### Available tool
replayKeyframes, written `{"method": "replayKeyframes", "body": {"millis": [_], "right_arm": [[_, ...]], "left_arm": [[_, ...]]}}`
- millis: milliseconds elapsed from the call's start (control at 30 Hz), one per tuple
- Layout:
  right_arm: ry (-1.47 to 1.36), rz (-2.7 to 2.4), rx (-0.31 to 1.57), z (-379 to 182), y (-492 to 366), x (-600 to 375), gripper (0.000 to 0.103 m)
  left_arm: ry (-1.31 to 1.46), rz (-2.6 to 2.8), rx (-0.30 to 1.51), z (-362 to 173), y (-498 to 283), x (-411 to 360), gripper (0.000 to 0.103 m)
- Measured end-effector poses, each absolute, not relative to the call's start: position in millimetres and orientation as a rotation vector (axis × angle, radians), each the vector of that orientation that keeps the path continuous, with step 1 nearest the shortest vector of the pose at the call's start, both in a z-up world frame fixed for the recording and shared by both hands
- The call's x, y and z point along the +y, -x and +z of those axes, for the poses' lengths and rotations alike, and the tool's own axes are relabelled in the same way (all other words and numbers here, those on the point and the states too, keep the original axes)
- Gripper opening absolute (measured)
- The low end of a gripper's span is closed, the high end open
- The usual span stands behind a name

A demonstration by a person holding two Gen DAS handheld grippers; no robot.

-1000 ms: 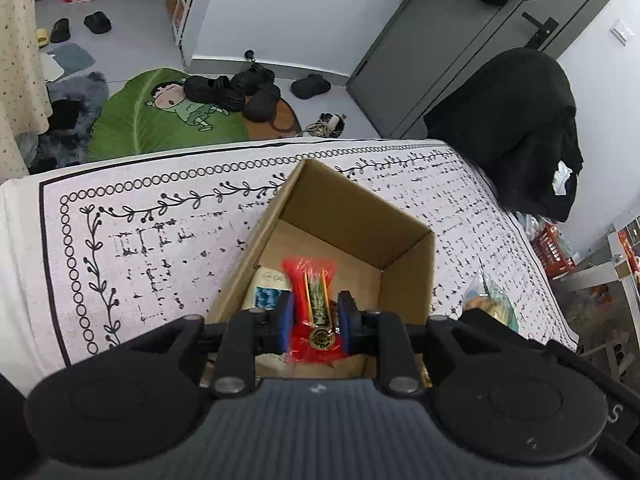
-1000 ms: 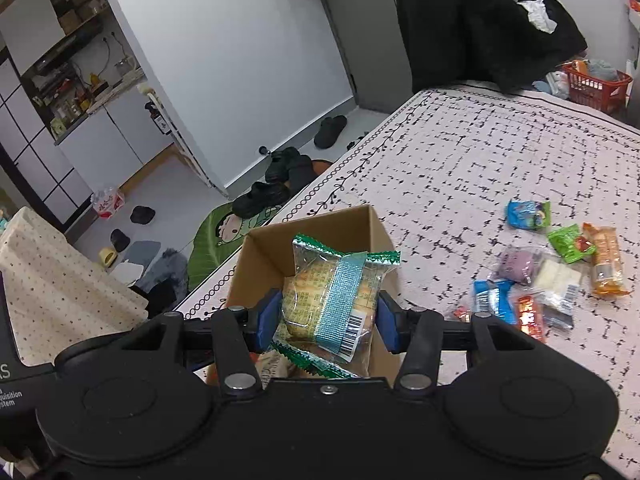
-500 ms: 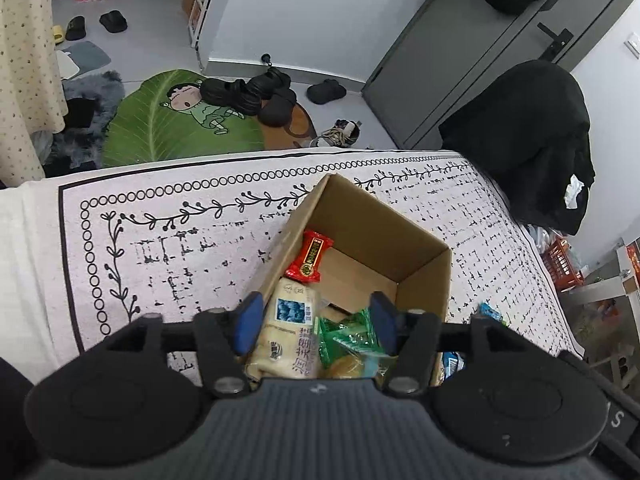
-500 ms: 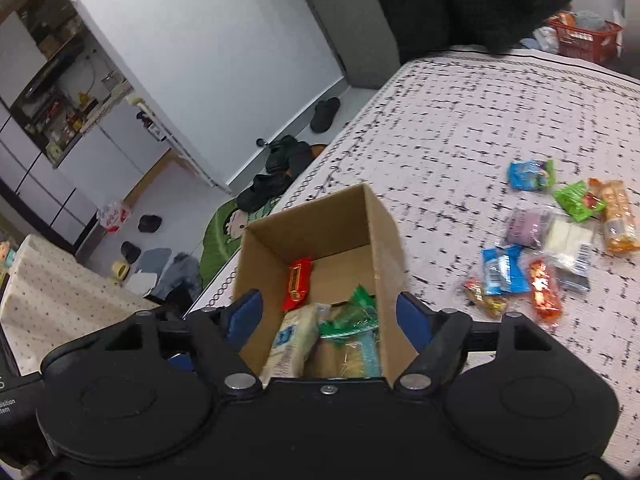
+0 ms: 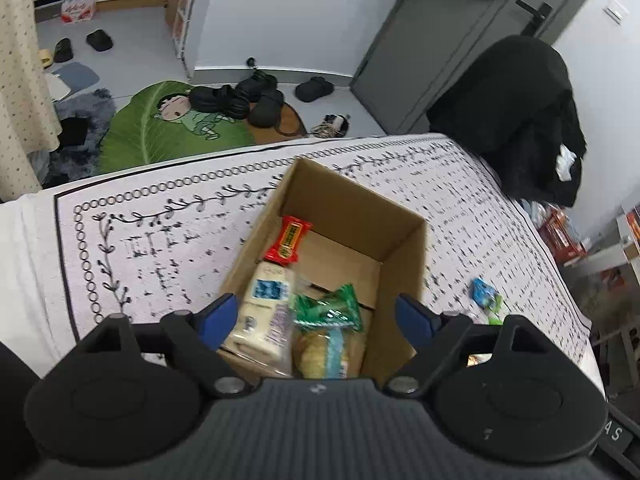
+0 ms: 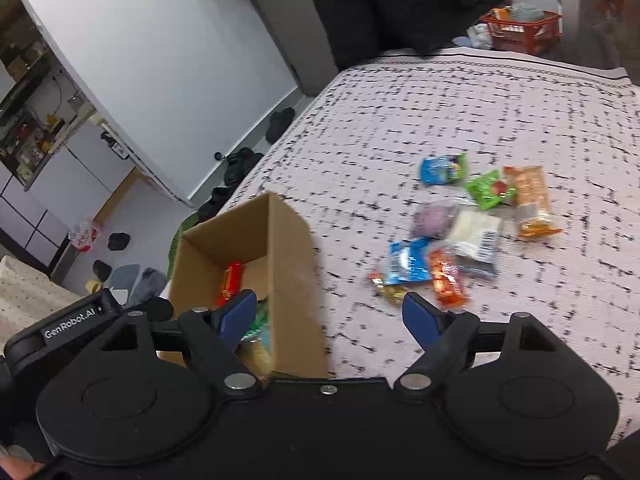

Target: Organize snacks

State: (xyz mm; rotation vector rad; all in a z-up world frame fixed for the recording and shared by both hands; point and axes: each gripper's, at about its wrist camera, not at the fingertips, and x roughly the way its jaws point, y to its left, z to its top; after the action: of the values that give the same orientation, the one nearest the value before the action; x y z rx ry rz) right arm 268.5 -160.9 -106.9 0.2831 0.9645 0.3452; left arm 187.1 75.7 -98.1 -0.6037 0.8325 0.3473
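I read "GenRobot.AI" on a white label on the black housing at the lower left of the right wrist view; print on the snack wrappers is too blurred to read. My left hand-held gripper [image 5: 316, 314] is released: its jaws have just been opening and nothing sits between them. It hangs over the cardboard box [image 5: 404, 264], which stands on the patterned bed cover [image 5: 160, 248] near the bed's edge. Inside the box lie a red packet [image 5: 289, 239], a pale packet with a blue label [image 5: 266, 308] and a green-topped packet [image 5: 330, 334]. My right hand-held gripper [image 6: 330, 316] is also released and empty, its jaws just opened, over the box's right wall. Loose snacks [image 6: 460, 232] lie in a cluster on the cover, well apart from the box, with bare cover between them.
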Motion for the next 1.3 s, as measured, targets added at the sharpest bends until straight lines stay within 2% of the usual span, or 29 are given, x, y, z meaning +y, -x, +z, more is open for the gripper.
{"method": "replayKeyframes", "body": {"millis": [133, 267, 567, 667, 767, 833, 900, 1233, 1300], "right_arm": [[-0.295, 0.324, 0.963, -109.4, -266.4, -178.8, 0.081], [-0.302, 0.304, 0.962, -113.3, -265.6, -195.0, 0.081], [-0.31, 0.295, 0.955, -121.2, -264.8, -223.7, 0.081], [-0.321, 0.298, 0.954, -124.1, -266.0, -232.8, 0.081], [-0.331, 0.3, 0.956, -127.9, -267.4, -240.9, 0.081], [-0.342, 0.3, 0.964, -132.0, -269.6, -245.9, 0.086], [-0.355, 0.294, 0.966, -134.9, -271.0, -250.4, 0.098], [-0.388, 0.315, 0.972, -151.6, -279.9, -270.3, 0.1], [-0.372, 0.326, 0.964, -153.7, -280.6, -269.2, 0.096]], "left_arm": [[0.578, 0.312, 0.838, -96.0, -189.7, 57.6, 0.086], [0.56, 0.283, 0.826, -92.5, -191.2, 41.8, 0.091], [0.521, 0.228, 0.84, -89.5, -199.3, 6.1, 0.092], [0.537, 0.191, 0.796, -86.5, -198.1, -3.7, 0.092], [0.524, 0.169, 0.757, -81.7, -199.2, -14.8, 0.101], [0.507, 0.158, 0.765, -81.7, -203.6, -23.3, 0.103], [0.484, 0.154, 0.795, -84.3, -209.7, -31.9, 0.103], [0.445, 0.146, 0.847, -99.4, -221.4, -58.6, 0.103], [0.445, 0.138, 0.854, -102.3, -224.4, -62.8, 0.103]]}}
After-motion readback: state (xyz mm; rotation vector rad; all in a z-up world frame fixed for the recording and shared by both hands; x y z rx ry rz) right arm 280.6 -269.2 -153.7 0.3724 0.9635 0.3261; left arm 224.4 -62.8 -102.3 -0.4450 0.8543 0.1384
